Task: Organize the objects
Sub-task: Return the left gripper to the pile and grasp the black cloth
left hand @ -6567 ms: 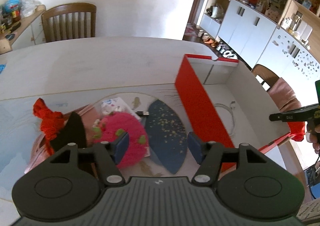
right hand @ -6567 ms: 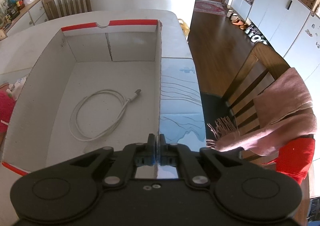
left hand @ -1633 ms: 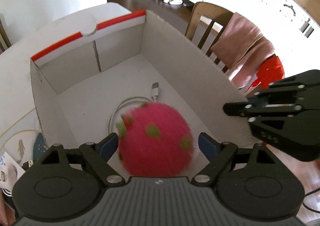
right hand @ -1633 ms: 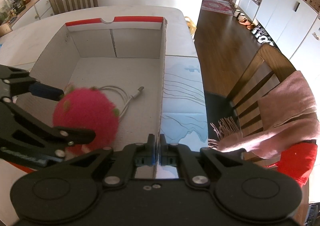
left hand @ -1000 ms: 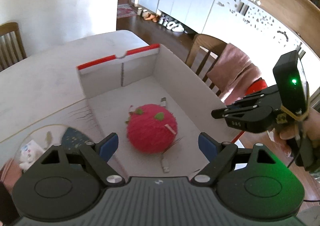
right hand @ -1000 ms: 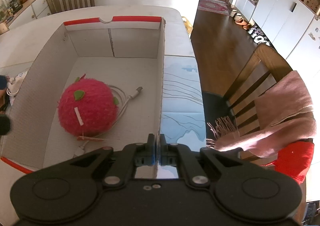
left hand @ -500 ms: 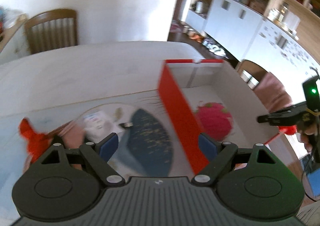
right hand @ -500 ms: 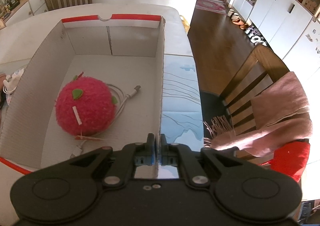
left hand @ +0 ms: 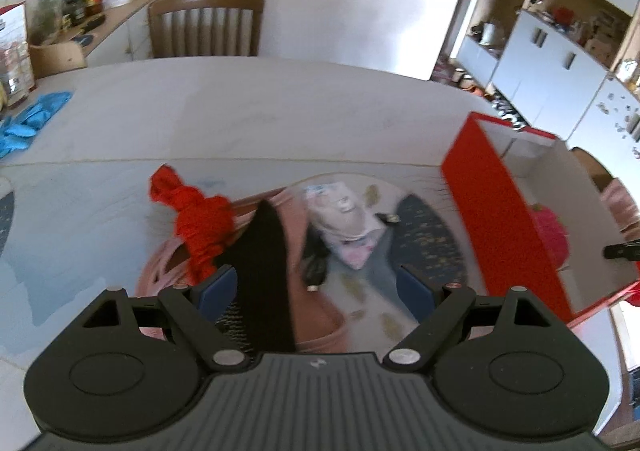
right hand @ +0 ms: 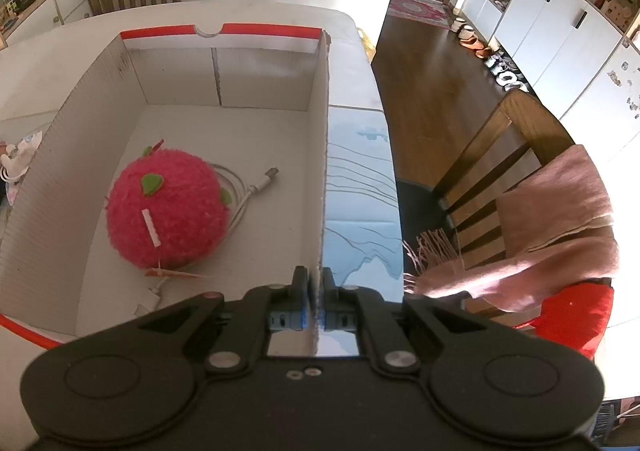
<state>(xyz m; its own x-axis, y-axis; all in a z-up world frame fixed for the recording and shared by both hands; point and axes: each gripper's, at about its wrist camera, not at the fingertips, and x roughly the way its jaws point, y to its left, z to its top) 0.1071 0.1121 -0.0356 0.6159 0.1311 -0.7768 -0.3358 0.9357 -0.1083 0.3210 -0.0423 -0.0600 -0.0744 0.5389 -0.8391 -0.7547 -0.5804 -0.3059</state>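
Note:
A red-and-white cardboard box point(right hand: 324, 155) stands on the table; it also shows in the left wrist view point(left hand: 492, 203). Inside lie a fuzzy pink ball point(right hand: 166, 209) and a white cable point(right hand: 256, 185). My right gripper point(right hand: 315, 301) is shut on the box's right wall. My left gripper point(left hand: 316, 287) is open and empty above a pile left of the box: a red knitted piece point(left hand: 196, 211), a black pointed item point(left hand: 266, 271), a pale packet point(left hand: 344, 219) and a pink cloth point(left hand: 320, 325).
A dark blue speckled mat point(left hand: 428, 247) lies beside the box. Blue gloves point(left hand: 28, 123) lie at the table's far left. Wooden chairs stand behind the table point(left hand: 206, 27) and to the right, draped with a pink scarf point(right hand: 560, 211).
The pink ball was dropped into the box and lies on the cable. My left gripper has swung left from the box to above the pile. The right gripper has held still.

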